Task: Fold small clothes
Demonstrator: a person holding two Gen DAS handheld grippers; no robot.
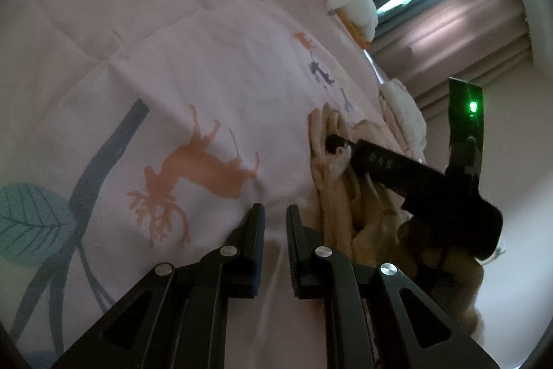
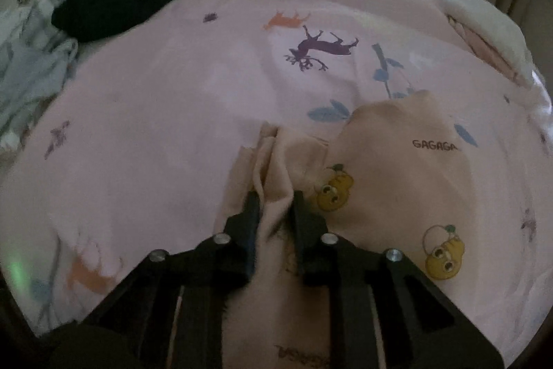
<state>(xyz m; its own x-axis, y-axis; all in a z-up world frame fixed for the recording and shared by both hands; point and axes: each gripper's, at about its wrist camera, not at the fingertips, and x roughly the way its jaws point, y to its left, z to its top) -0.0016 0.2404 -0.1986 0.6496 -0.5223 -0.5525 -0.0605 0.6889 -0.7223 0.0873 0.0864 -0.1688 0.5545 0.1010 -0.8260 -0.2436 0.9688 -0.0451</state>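
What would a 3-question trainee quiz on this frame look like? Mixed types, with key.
1. True or false: the right gripper is shut on a bunched fold of the peach garment.
2. The left gripper holds: A) the garment B) the bedspread C) nothing
3. Fill in: the black clothing lies far across the pink ____.

Key: 1 true; 2 C; 3 bedspread.
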